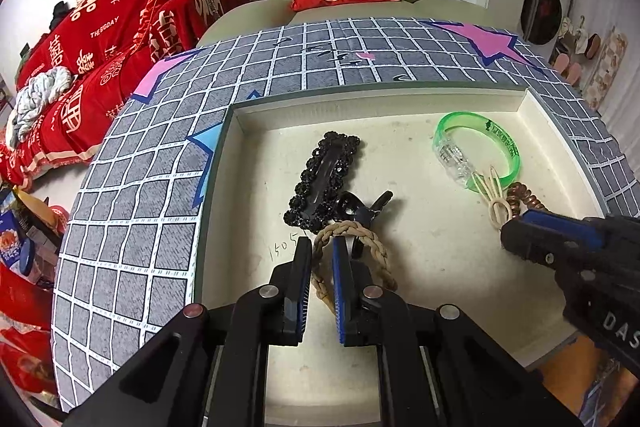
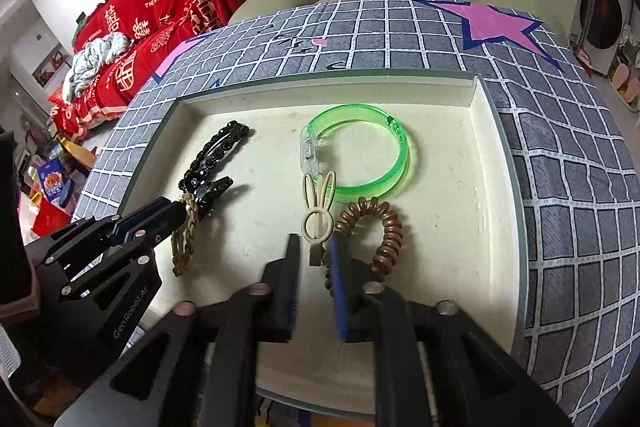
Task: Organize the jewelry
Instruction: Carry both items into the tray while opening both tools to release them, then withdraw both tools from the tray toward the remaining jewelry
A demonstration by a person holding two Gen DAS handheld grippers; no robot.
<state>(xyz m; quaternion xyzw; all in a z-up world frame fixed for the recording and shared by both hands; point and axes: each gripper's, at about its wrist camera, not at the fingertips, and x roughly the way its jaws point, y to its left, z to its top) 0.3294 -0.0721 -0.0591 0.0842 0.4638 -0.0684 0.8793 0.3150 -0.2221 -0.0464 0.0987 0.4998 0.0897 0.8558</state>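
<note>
Ranking the pieces in the tray [image 2: 486,163] from largest to smallest, we judge handling for each.

Green bangle [image 2: 362,151], one: near the tray's far right corner. Rigid plastic, light, likely slick; we would take it across the band, away from the clear clasp block.

Black beaded clip [image 1: 325,183], one: toward the far left of the tray. Stiff and light, with beads that could chip; grip the flat long sides. A smaller black clip [image 1: 360,209] lies touching its near end; we cannot tell whether it is a separate piece.

Braided cord bracelet [image 1: 352,251], one: near the left edge. Soft, limp, light; it will droop from any hold. The left claw [image 1: 321,251] is narrow, pinched on the braid.

Brown coil hair tie [image 2: 380,231], one: just on the near side of the bangle. Springy and stretchy, not fragile; hook or pinch one loop.

Cream rabbit-ear clip [image 2: 318,207], one: smallest, its ears overlapping the bangle's near rim. Thin plastic, light, probably brittle at the ears; take the stem. The right claw [image 2: 314,255] is narrowly parted around that stem, pads not visibly pressing it.

Count: six pieces at most, all inside the tray, which rests on the grid-patterned surface [image 2: 560,155].
</note>
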